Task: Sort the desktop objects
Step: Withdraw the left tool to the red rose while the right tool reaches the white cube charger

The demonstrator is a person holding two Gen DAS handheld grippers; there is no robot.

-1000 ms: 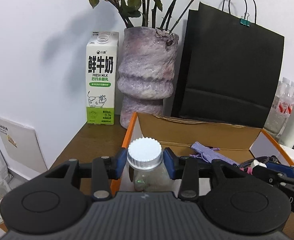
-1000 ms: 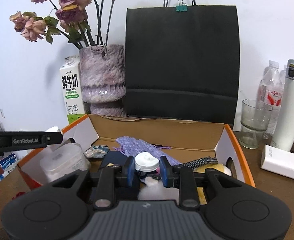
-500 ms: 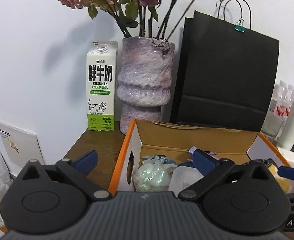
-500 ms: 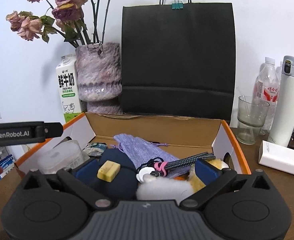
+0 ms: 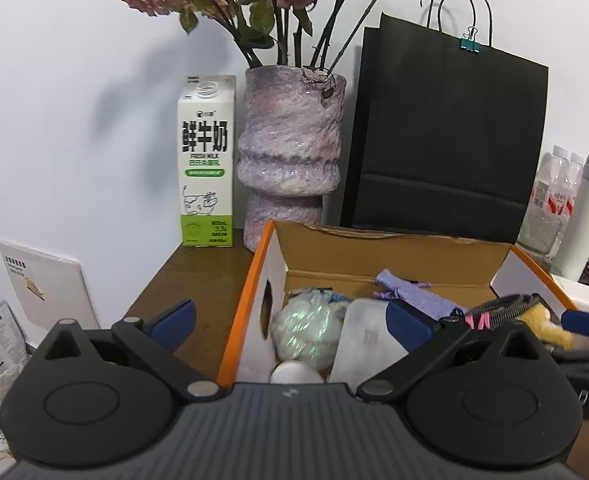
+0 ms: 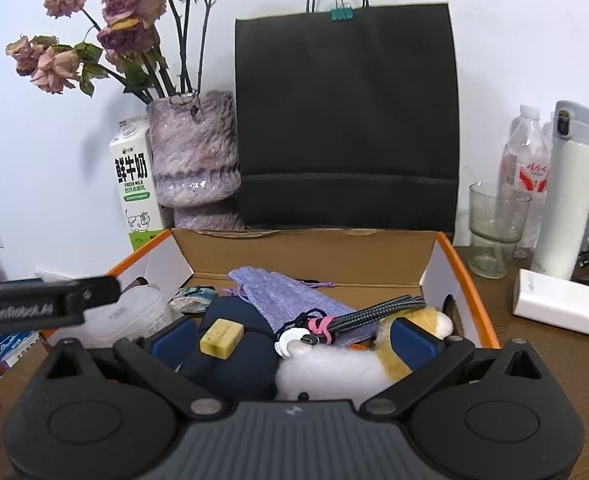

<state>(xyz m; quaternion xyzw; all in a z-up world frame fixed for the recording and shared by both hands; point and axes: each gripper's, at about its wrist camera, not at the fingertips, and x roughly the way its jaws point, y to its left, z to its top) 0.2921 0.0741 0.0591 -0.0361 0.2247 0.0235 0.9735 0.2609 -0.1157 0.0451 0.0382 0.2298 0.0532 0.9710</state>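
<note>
An open cardboard box with orange edges holds the sorted things. In the left wrist view my left gripper is open and empty above the box's left end, over a white-capped bottle, a shiny crumpled bag and a clear plastic container. In the right wrist view my right gripper is open and empty over a white and yellow plush toy, a braided cable, a yellow block on a navy pouch and a purple cloth bag.
Behind the box stand a milk carton, a purple vase with dried roses and a black paper bag. To the right are a glass, water bottles, a white thermos and a white power bank.
Both grippers opened and lifted back. The left let go of the white-capped bottle, which now lies in the box; the right released the small white-capped item among the box's things.
</note>
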